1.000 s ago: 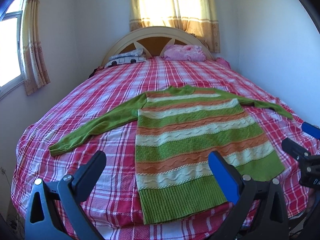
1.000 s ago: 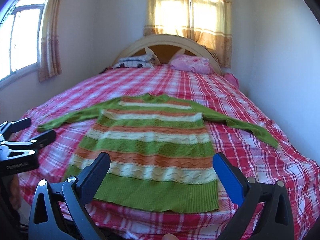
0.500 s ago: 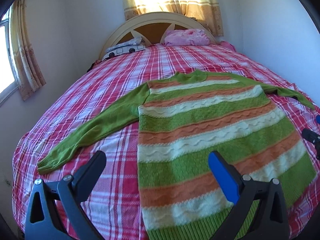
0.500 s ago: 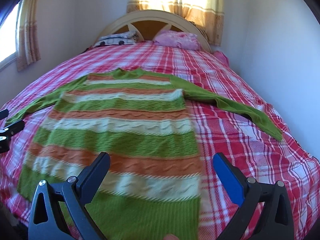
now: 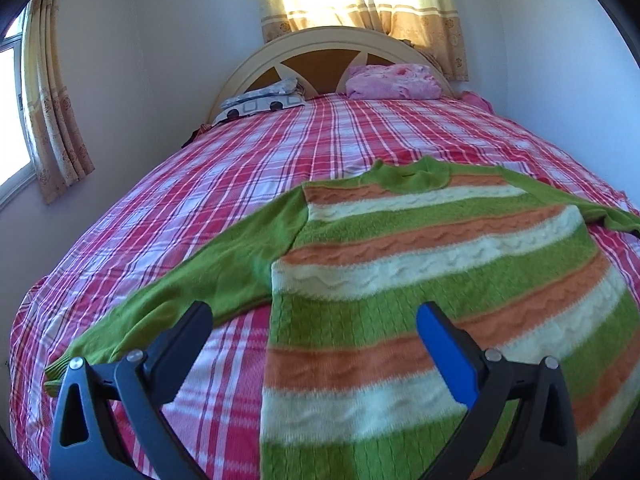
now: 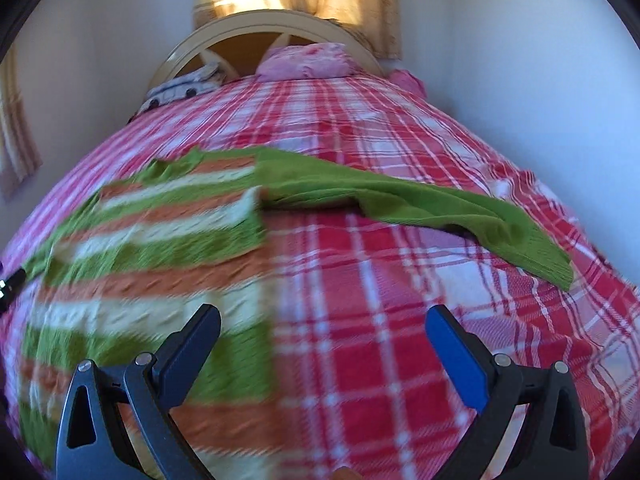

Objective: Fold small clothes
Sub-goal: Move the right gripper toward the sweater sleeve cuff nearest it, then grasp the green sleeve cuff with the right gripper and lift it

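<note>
left tool (image 5: pixel 314 334): jaws spread, empty | right tool (image 6: pixel 324 338): jaws spread, empty

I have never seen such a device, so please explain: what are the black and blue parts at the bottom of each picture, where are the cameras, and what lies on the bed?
These are two handheld grippers; a person holds one in each hand. Each carries a camera that looks forward along its two fingers, so the fingers show at the bottom. One picture is from the left gripper, the other from the right gripper. Both are open and hold nothing. On the bed, with its red checked cover, a striped sweater lies flat, sleeves spread out. Pillows lie by the headboard.
</note>
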